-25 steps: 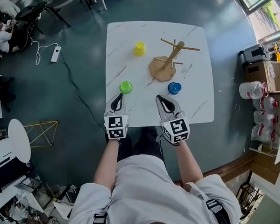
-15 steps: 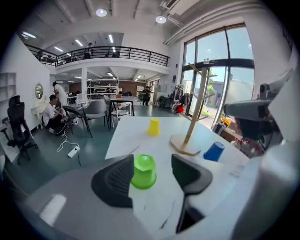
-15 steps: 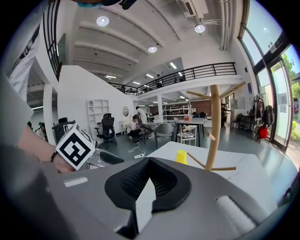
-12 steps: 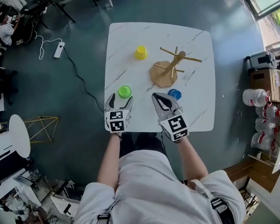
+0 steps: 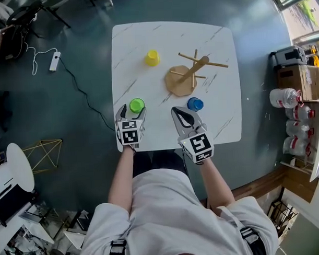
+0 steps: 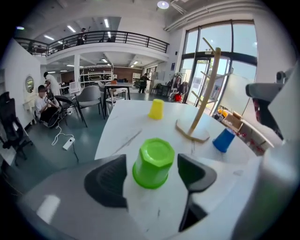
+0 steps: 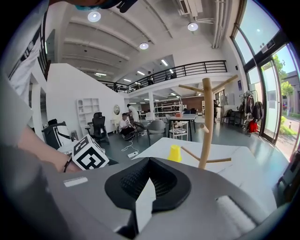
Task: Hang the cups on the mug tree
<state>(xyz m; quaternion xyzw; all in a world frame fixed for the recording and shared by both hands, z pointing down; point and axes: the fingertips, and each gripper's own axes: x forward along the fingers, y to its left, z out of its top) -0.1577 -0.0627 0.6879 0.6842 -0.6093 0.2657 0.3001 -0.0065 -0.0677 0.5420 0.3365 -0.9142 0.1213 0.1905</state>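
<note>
A green cup [image 6: 153, 162] stands upside down on the white table [image 5: 146, 41], near its front left. My left gripper [image 5: 131, 113] is open, one jaw on each side of the green cup [image 5: 137, 105], and a gap shows at both pads; its jaws have just been opening. The wooden mug tree [image 5: 185, 76] stands at the table's middle right with bare pegs. A yellow cup [image 5: 152, 57] sits upside down behind it to the left, and a blue cup [image 5: 194, 103] in front of it. My right gripper [image 5: 181, 117] is shut and empty, left of the blue cup.
The table's front edge lies just under both grippers. In the left gripper view the mug tree [image 6: 204, 93], yellow cup [image 6: 156, 108] and blue cup [image 6: 223, 139] stand beyond the green cup. Chairs, a cable and a power strip [image 5: 55, 61] lie on the floor at left; bottles [image 5: 286, 99] at right.
My left gripper has opened and moved forward and down, so its jaws now flank the green cup. The right gripper shifted slightly and stays shut.
</note>
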